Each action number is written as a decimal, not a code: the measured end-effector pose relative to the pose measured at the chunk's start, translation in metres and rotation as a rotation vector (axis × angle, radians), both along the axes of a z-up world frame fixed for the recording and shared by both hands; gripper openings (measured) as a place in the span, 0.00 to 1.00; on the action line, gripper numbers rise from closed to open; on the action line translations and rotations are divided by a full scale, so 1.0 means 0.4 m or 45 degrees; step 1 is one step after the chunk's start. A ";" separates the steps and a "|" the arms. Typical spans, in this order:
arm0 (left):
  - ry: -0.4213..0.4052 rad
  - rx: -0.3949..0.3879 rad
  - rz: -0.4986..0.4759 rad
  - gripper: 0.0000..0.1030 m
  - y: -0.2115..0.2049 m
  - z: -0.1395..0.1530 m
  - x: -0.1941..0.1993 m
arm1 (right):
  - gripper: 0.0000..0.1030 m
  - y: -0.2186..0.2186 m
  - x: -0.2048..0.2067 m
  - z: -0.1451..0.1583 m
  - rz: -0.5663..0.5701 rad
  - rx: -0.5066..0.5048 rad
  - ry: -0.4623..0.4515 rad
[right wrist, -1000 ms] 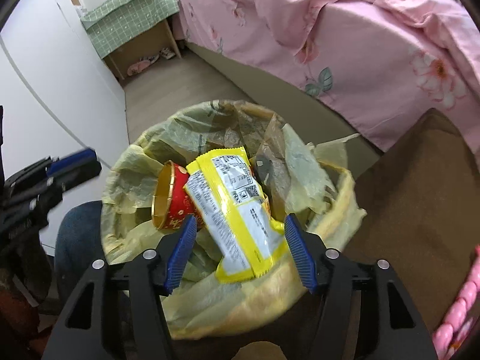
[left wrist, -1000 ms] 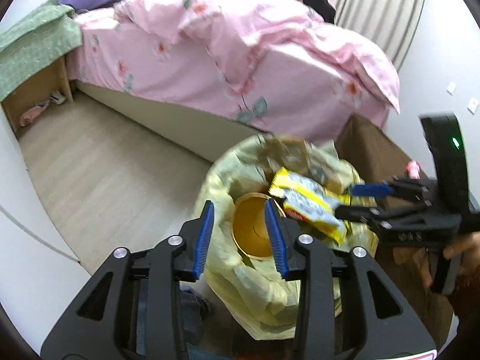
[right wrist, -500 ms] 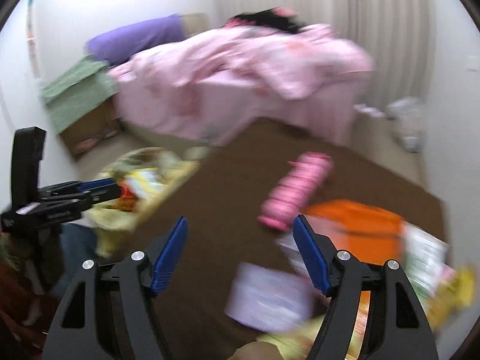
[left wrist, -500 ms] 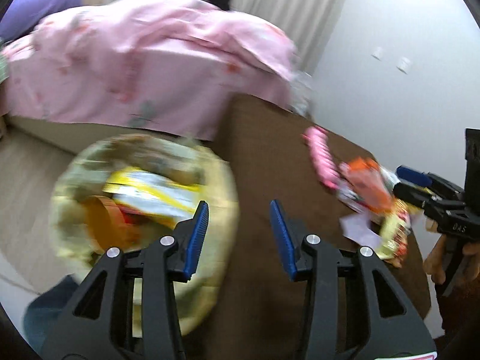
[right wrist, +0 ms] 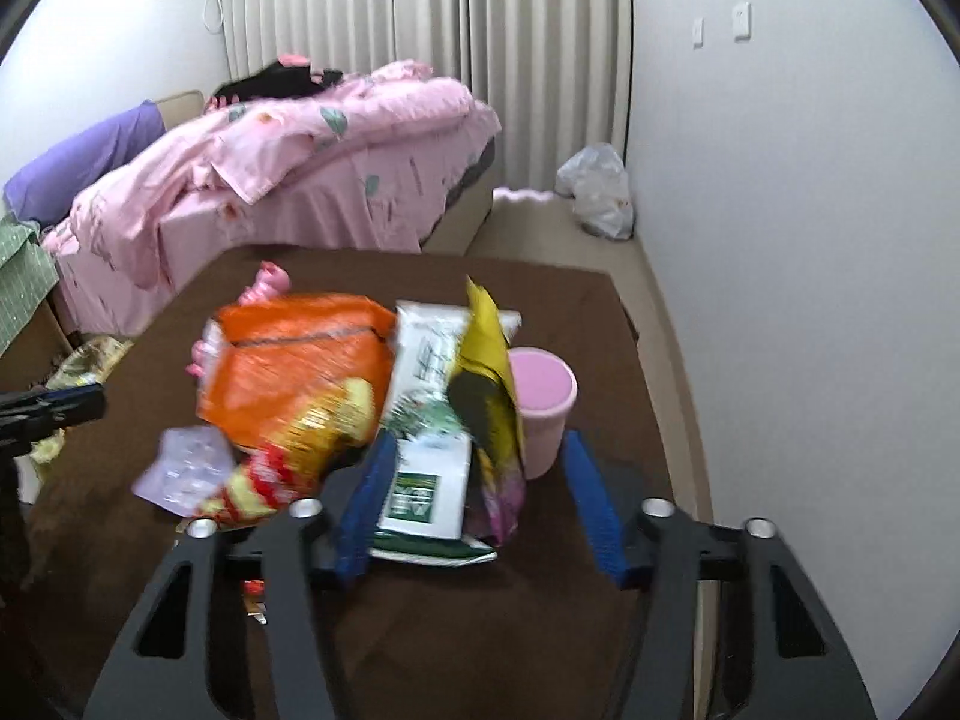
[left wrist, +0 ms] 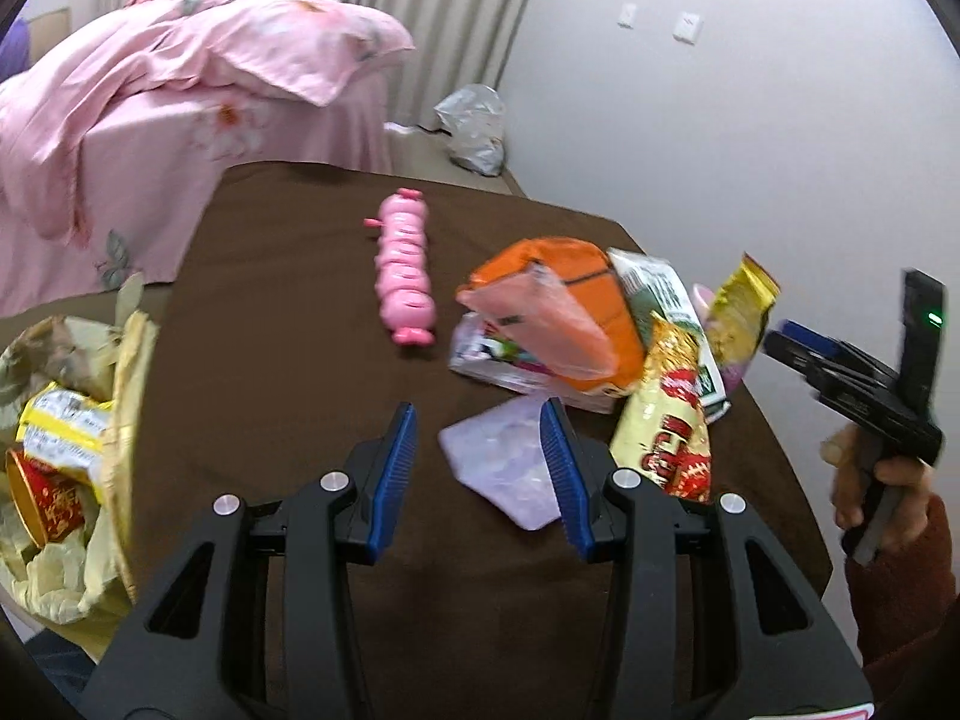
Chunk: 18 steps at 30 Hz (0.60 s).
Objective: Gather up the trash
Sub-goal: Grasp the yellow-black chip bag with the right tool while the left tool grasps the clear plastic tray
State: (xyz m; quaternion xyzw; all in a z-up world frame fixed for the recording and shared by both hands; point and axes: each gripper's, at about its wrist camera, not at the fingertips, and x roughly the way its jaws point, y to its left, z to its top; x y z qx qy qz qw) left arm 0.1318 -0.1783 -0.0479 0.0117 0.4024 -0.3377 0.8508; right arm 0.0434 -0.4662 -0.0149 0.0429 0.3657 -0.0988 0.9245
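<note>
Between your left gripper's (left wrist: 480, 468) spread, empty fingers lies a pale lilac plastic piece (left wrist: 504, 468) flat on the brown table (left wrist: 288, 330). Just beyond it and to the gripper's right sits the pile of trash: an orange bag (left wrist: 570, 300), a yellow-and-red snack packet (left wrist: 666, 420) leaning along its right side, and a green-and-white pouch (left wrist: 660, 294) behind that. Farther ahead, a pink caterpillar toy (left wrist: 405, 276) lies apart from the pile. Off the table edge to the gripper's left is the lined trash bin (left wrist: 126, 372), already holding a yellow wrapper (left wrist: 60, 426) and a red cup (left wrist: 42, 492).

Your right gripper (right wrist: 474, 504) is also wide and holds nothing. The green-and-white pouch (right wrist: 426, 480) and a yellow-and-black wrapper (right wrist: 486, 390) stand between its fingers, with a pink cup (right wrist: 540, 408) just ahead near the right finger. The orange bag (right wrist: 288, 360) lies ahead to its left.
</note>
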 end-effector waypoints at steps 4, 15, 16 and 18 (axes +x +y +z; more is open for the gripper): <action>-0.004 0.043 -0.058 0.40 -0.042 0.000 -0.018 | 0.18 -0.022 0.055 -0.075 0.044 0.086 0.051; 0.025 0.057 -0.247 0.42 -0.132 -0.021 -0.067 | 0.09 -0.008 -0.039 0.003 0.076 0.187 -0.085; 0.028 0.061 -0.265 0.43 -0.139 -0.023 -0.071 | 0.09 -0.011 -0.053 0.011 0.073 0.200 -0.089; 0.027 0.069 -0.270 0.43 -0.143 -0.029 -0.077 | 0.09 -0.015 -0.076 0.020 0.067 0.219 -0.097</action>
